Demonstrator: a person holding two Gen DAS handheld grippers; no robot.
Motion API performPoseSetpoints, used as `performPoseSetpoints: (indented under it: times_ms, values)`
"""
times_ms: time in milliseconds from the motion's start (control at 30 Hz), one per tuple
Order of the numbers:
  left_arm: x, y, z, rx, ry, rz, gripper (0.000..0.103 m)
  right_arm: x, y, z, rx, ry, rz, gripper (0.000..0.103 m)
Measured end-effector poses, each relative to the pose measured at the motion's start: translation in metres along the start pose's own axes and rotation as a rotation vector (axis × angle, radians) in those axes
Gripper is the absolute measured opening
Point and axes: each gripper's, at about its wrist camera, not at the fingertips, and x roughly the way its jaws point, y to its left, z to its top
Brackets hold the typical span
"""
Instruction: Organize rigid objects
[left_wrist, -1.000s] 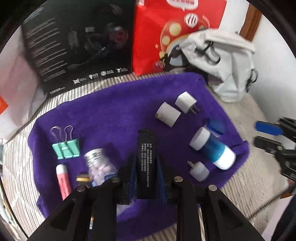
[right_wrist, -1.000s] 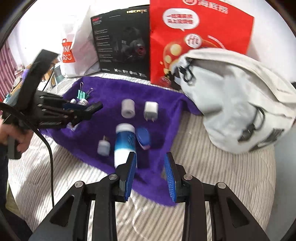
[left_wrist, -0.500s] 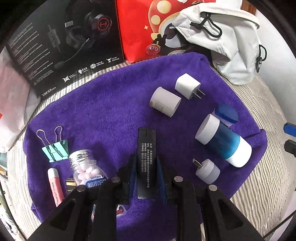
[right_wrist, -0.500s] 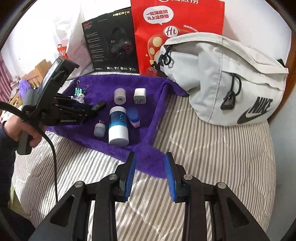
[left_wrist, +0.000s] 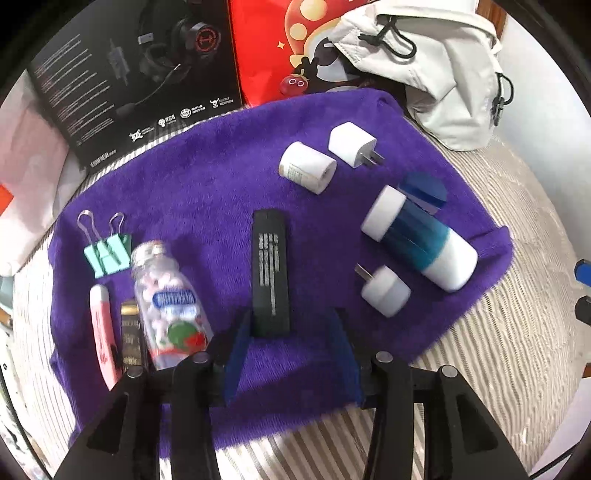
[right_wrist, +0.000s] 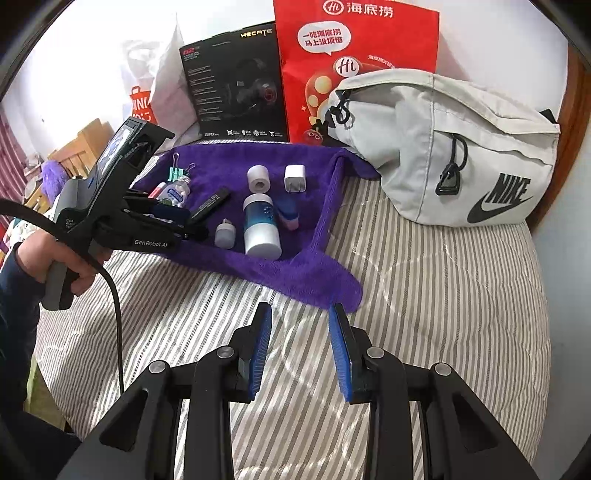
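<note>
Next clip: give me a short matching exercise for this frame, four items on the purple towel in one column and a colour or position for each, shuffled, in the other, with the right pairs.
Items:
1. binder clip
2. black stick
3. pill bottle
4. blue-and-white container

Descriptions:
A. clear, holding pink and white tablets
B. lying on its side near the towel's right edge
C. mint green with wire handles
D. lying just ahead of the open left gripper fingers

Pairs: 1-C, 2-D, 3-A, 4-B
</note>
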Motion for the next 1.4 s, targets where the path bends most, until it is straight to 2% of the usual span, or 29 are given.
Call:
performPoseSetpoints:
  times_ms: [67, 100, 133, 167, 200, 233, 267, 433, 533, 633, 733, 833, 1033, 1233, 1400]
  values:
    - [-0.014, -0.002, -0.006, 0.000, -0.021, 0.014, 0.043, -0.007, 0.002, -0.003, 0.022, -0.013, 0.004, 0.036]
    - [-0.024, -0.003, -0.010, -0.002, -0.034, 0.015, 0.044, -0.010, 0.003, -0.004, 0.036, -0.022, 0.005, 0.043]
    - [-0.034, -0.003, -0.014, -0.006, -0.048, 0.014, 0.049, -0.013, 0.004, -0.004, 0.050, -0.032, 0.000, 0.050]
    - [-0.042, -0.004, -0.017, -0.008, -0.062, 0.012, 0.055, -0.015, 0.006, -0.005, 0.062, -0.040, -0.007, 0.053]
    - [-0.051, -0.004, -0.022, -0.009, -0.077, 0.007, 0.073, -0.016, 0.007, -0.004, 0.068, -0.044, -0.011, 0.057]
    - [-0.063, -0.005, -0.027, -0.011, -0.105, 0.007, 0.087, -0.017, 0.010, -0.003, 0.074, -0.048, -0.012, 0.060]
    - [-0.076, -0.005, -0.035, -0.015, -0.138, 0.011, 0.090, -0.018, 0.013, -0.002, 0.079, -0.050, -0.011, 0.062]
    - [-0.120, 0.000, -0.067, -0.087, -0.211, 0.024, 0.101, -0.017, 0.037, 0.008, 0.077, -0.054, -0.008, 0.090]
    - [-0.138, 0.006, -0.084, -0.169, -0.241, 0.013, 0.102, -0.016, 0.051, 0.010, 0.063, -0.053, -0.020, 0.103]
    - [-0.153, 0.012, -0.107, -0.233, -0.282, -0.027, 0.102, -0.014, 0.063, 0.007, 0.068, -0.057, -0.038, 0.103]
    - [-0.160, 0.013, -0.122, -0.251, -0.288, 0.030, 0.102, -0.009, 0.066, 0.004, 0.105, -0.028, -0.031, 0.103]
    - [-0.157, 0.016, -0.131, -0.273, -0.288, 0.046, 0.102, -0.010, 0.067, 0.002, 0.120, -0.011, -0.059, 0.103]
    - [-0.144, 0.029, -0.136, -0.336, -0.255, 0.062, 0.102, -0.025, 0.070, -0.001, 0.123, -0.003, -0.106, 0.103]
    - [-0.147, 0.038, -0.134, -0.381, -0.256, 0.027, 0.102, -0.035, 0.067, -0.004, 0.158, 0.016, -0.162, 0.103]
    - [-0.152, 0.035, -0.127, -0.353, -0.248, 0.101, 0.102, -0.038, 0.063, -0.007, 0.170, 0.020, -0.177, 0.103]
